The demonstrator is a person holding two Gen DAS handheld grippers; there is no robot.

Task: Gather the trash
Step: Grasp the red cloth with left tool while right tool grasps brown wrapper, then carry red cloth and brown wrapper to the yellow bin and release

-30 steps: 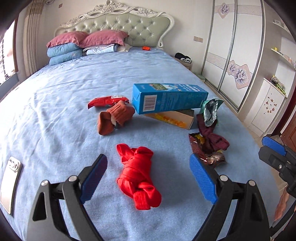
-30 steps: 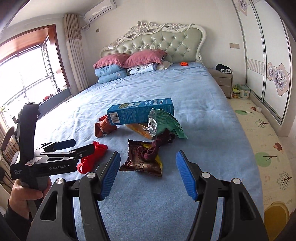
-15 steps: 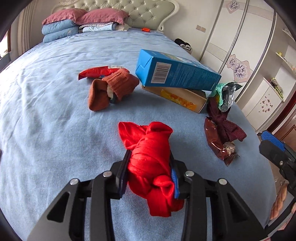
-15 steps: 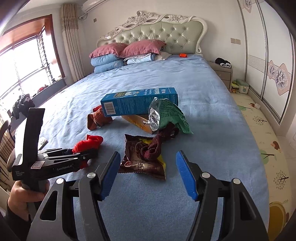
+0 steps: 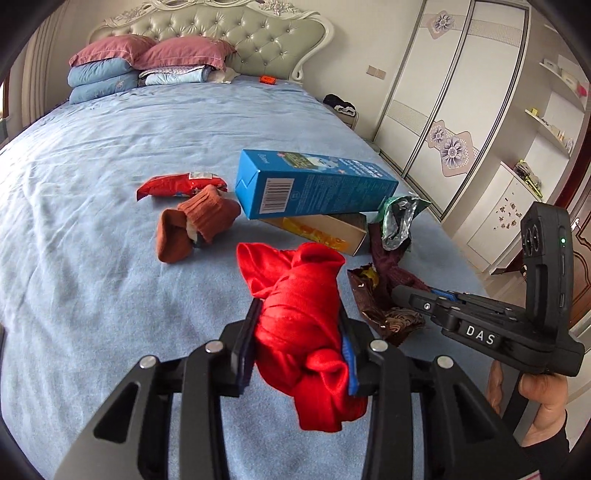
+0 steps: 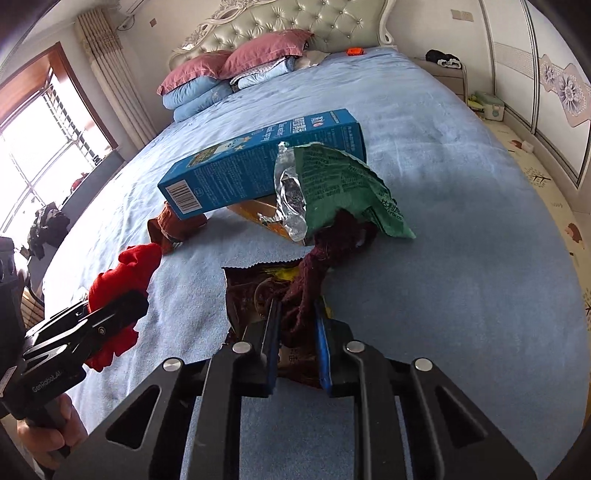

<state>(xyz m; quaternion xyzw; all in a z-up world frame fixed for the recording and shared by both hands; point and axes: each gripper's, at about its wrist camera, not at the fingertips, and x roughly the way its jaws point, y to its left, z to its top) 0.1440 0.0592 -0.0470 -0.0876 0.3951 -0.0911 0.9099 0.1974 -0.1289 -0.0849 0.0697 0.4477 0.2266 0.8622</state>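
Note:
My left gripper (image 5: 297, 332) is shut on a red sock bundle (image 5: 299, 295) and holds it just above the blue bedspread; it also shows in the right wrist view (image 6: 118, 280). My right gripper (image 6: 295, 332) is shut on a maroon sock (image 6: 314, 273) lying over a brown snack wrapper (image 6: 247, 291). A green foil bag (image 6: 343, 184) rests on the sock's far end. A blue carton (image 5: 314, 184) lies on an orange box (image 5: 321, 229). A red wrapper (image 5: 177, 184) lies behind an orange-brown sock (image 5: 195, 225).
The bed (image 5: 110, 140) fills both views, with pillows (image 5: 147, 62) and a padded headboard (image 5: 240, 33) at the far end. A wardrobe (image 5: 454, 110) stands right of the bed. A floor mat (image 6: 546, 177) lies beside the bed's right edge.
My right gripper moved forward and closed on the maroon sock over the brown wrapper. My left gripper, closed on the red sock bundle half a second ago, has lifted it.

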